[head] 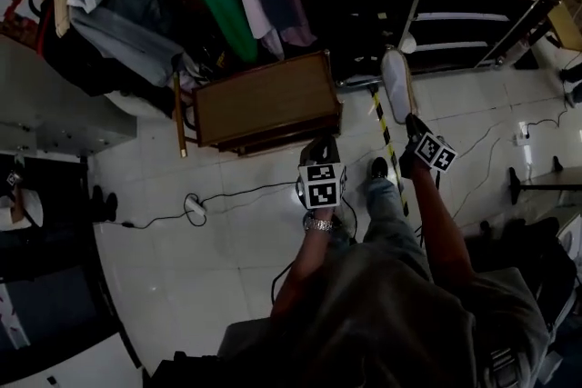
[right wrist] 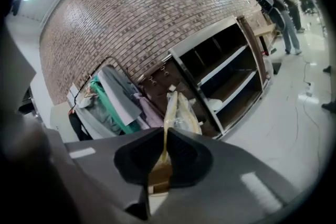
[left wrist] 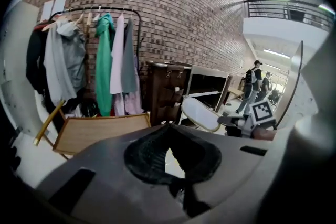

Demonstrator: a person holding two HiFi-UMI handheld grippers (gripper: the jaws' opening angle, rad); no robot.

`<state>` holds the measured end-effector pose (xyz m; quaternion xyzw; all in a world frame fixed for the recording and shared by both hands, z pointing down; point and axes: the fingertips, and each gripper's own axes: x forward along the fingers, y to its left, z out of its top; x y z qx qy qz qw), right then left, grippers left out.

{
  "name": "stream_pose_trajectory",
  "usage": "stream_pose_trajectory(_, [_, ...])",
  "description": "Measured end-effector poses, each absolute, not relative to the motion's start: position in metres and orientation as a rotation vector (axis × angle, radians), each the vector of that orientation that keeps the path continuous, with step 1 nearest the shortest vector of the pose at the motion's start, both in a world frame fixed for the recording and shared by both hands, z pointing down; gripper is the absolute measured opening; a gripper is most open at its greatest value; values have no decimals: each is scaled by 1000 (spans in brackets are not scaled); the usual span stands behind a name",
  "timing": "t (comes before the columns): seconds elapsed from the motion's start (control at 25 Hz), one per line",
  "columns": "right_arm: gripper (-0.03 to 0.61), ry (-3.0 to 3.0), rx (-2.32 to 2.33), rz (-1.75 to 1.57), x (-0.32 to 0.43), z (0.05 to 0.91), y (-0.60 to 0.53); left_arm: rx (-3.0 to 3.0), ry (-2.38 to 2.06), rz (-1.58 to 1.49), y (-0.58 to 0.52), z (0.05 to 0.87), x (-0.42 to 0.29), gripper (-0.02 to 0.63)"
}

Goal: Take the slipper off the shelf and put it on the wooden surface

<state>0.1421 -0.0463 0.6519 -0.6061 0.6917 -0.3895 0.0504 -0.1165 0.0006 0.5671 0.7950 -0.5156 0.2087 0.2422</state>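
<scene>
Right gripper (right wrist: 165, 150): jaws pinched on slipper (right wrist: 176, 107) edge. Slipper carried clear of shelf (head: 473, 14), held over floor just beside wooden surface (head: 264, 100). Left gripper (left wrist: 169, 134): jaws pressed together, nothing held. Removal judged done; placement left.

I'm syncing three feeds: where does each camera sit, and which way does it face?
Head view: on the head, steeply down at table, floor; both arms show.
Left gripper view: on left gripper, toward clothes, table; its shut jaws show.
Right gripper view: on right gripper, toward shelf; jaws pinching slipper.
Shared: slipper, shelf.
</scene>
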Motion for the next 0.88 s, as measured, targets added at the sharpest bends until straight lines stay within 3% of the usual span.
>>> stream_pose_trajectory(0.48, [18,2497,-1252,-1639,-100,745,81,1826,-1621,527,90,639,-249,3])
stream_pose_trajectory(0.88, [18,2275,-1348,-1817,-122,912,18,1709,-1681,530,115,722,-294,3])
